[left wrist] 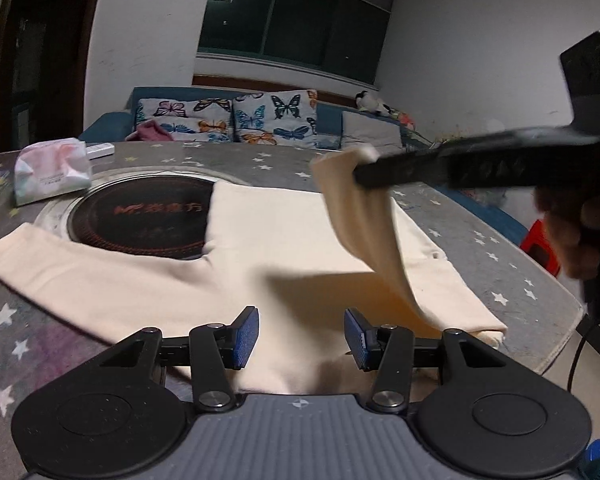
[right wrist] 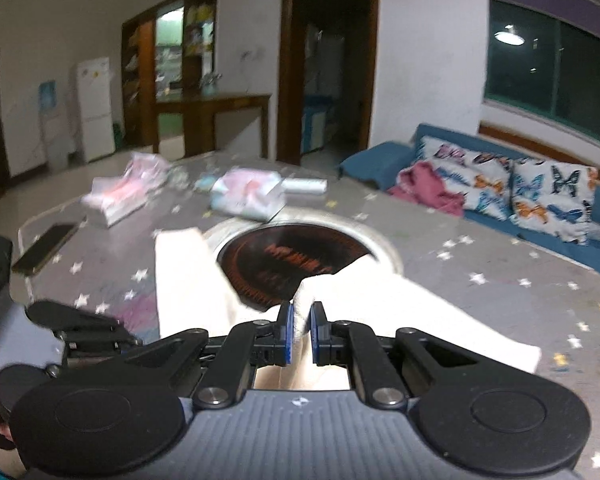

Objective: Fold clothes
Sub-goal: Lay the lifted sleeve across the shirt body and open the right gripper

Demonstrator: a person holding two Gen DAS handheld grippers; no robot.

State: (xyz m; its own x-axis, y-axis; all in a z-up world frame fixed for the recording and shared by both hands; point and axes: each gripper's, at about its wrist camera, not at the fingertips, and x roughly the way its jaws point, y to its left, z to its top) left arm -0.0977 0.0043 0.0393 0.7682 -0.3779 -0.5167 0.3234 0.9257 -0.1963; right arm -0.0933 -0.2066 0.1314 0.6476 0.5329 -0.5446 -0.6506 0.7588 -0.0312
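Pinching sleeve (right wrist: 300,312), right tongs (right wrist: 300,332), left tongs (left wrist: 300,336) agape

Shirt on table, one sleeve lifted over it

Shirt (left wrist: 284,248) lies flat on table (left wrist: 500,248), partly over the round inset cooktop (left wrist: 140,220) at table centre. One sleeve (left wrist: 360,224) held up above the body by right gripper (right wrist: 300,326); left gripper (left wrist: 300,336) at near hem. Tissue pack (left wrist: 52,176) behind-left of cooktop, phone (right wrist: 44,248) near table's left edge. Sofa (left wrist: 328,120) with cushions (left wrist: 276,118) behind table.
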